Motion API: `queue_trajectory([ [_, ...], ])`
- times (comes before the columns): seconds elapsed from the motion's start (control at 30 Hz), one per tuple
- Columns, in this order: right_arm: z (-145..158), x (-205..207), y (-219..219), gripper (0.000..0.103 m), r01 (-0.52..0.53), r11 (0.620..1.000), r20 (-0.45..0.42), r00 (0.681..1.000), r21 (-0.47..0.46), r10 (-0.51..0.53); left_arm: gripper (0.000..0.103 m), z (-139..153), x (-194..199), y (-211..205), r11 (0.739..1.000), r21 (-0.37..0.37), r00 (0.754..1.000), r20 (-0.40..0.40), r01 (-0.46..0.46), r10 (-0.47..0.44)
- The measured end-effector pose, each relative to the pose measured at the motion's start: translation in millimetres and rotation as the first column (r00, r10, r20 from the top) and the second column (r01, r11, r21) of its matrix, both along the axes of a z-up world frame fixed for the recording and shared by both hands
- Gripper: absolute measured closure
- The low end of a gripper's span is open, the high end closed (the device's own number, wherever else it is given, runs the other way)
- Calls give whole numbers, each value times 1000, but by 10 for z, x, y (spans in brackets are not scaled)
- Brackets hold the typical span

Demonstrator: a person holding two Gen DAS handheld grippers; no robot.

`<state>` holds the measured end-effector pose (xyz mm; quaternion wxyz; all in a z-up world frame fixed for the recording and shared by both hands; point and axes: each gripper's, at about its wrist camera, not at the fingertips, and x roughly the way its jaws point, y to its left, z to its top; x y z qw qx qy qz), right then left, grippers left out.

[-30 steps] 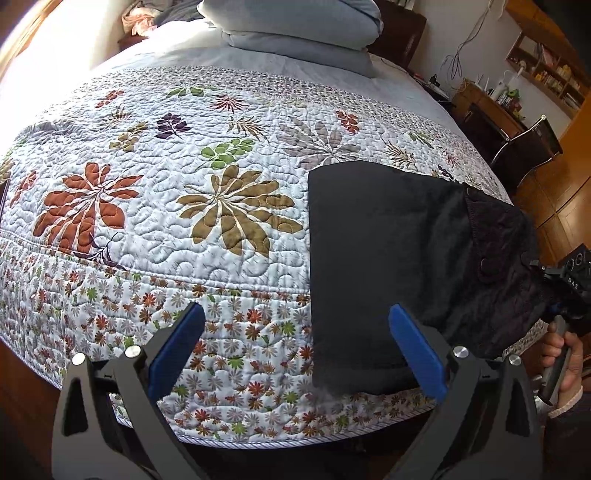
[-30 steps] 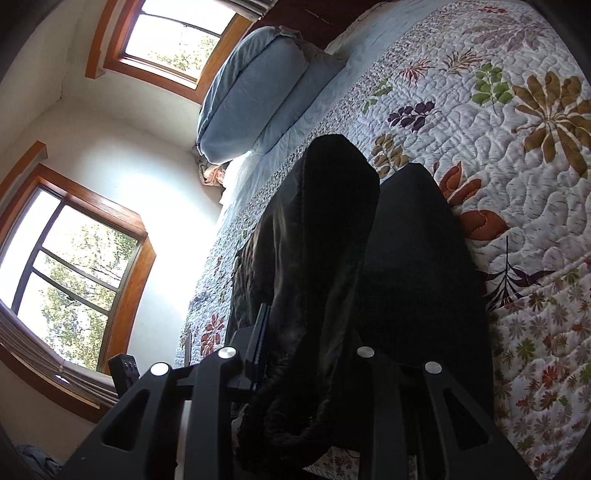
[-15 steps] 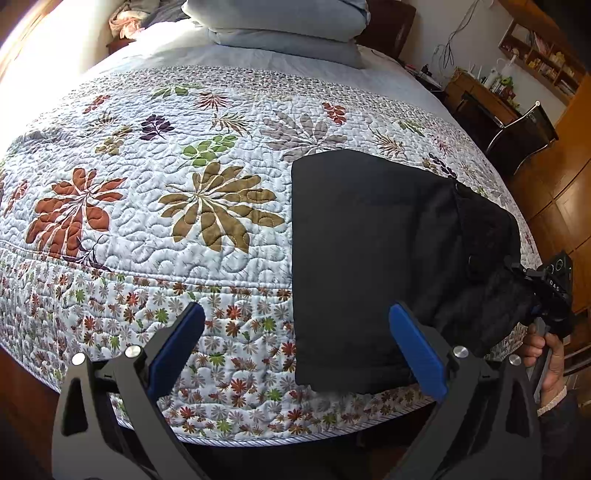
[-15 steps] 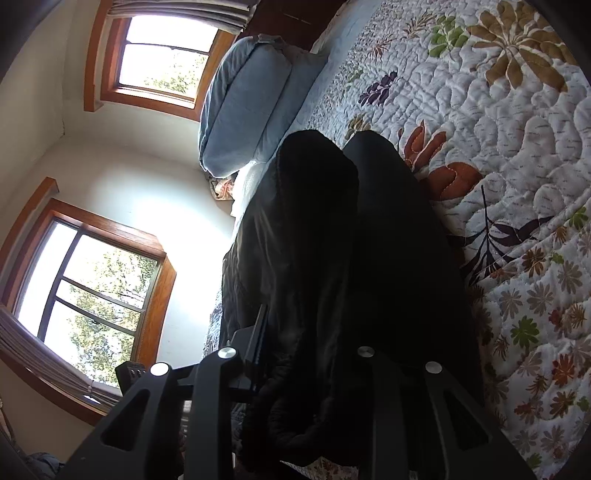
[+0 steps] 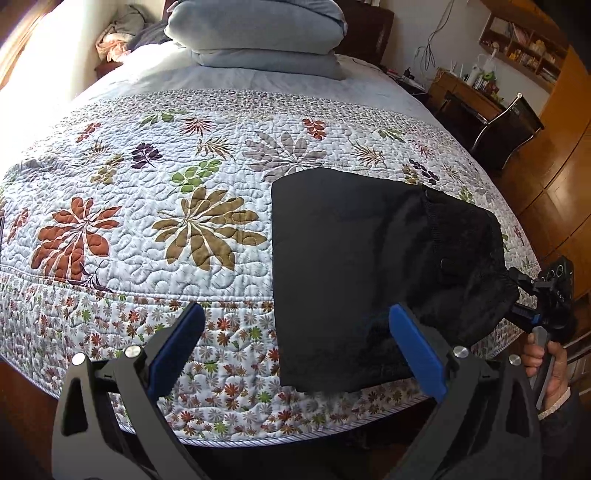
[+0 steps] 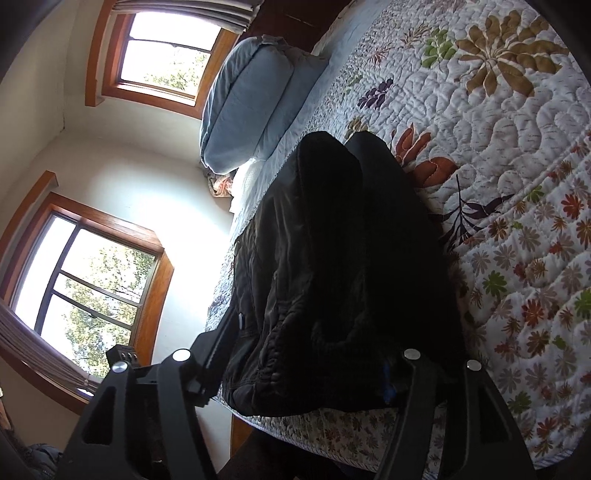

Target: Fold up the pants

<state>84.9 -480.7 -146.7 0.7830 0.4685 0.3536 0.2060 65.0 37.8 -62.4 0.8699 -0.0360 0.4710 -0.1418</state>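
Fingers of the left gripper (image 5: pixel 295 350) fill the near edge of the left wrist view: black angular arms with silver rivets and smooth blue pads (image 5: pixel 415 350), spread wide apart with nothing between them, hanging above the bed's foot edge. Below them lies the quilt (image 5: pixel 147 229), pale and puckered with wavy stitching, printed with large rust, olive, green and purple leaf sprays and a border band of small flowers.

On the quilt's right part, near the foot edge, lie the black pants (image 5: pixel 351 258), folded into a thick, roughly rectangular stack. Their left portion is smooth and matte; the right portion shows a fuzzier, fleece-like face and a gathered, elasticated waistband with a small round button.

At that waistband end sits the right gripper (image 6: pixel 299 373), held by a hand (image 5: pixel 550 369) at the bed's corner. Its jaws have just been opening; the bunched waistband sits between the black fingers (image 6: pixel 218 350), which now stand apart around the cloth, though the dark fabric hides whether either pad touches it.

Farther up the bed, a plain grey-blue sheet (image 5: pixel 258 79) carries stacked grey-blue pillows (image 5: pixel 258 33). Beyond, wood-framed windows (image 6: pixel 166 55) glow bright, and a wooden desk (image 5: pixel 465 92) and a dark chair (image 5: pixel 509 129) stand on the right.
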Motion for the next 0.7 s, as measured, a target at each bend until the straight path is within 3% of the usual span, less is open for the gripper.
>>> queue_trajectory([
  [0.1,8,-61,19,58,19,998,2,1000,-67,-19,3,26,-13,-19,1000,8,1000,8,6,-6],
  [0.13,8,-71,21,59,21,997,6,1000,-75,-20,3,32,-16,-24,1000,10,1000,9,9,-9],
  [0.43,167,-76,26,66,32,993,47,999,-114,-27,3,60,-31,-39,999,27,1000,11,25,-26],
  [0.7,-92,-75,-17,66,45,996,-8,999,-73,-46,3,-123,30,79,1000,23,998,-52,-17,18],
])
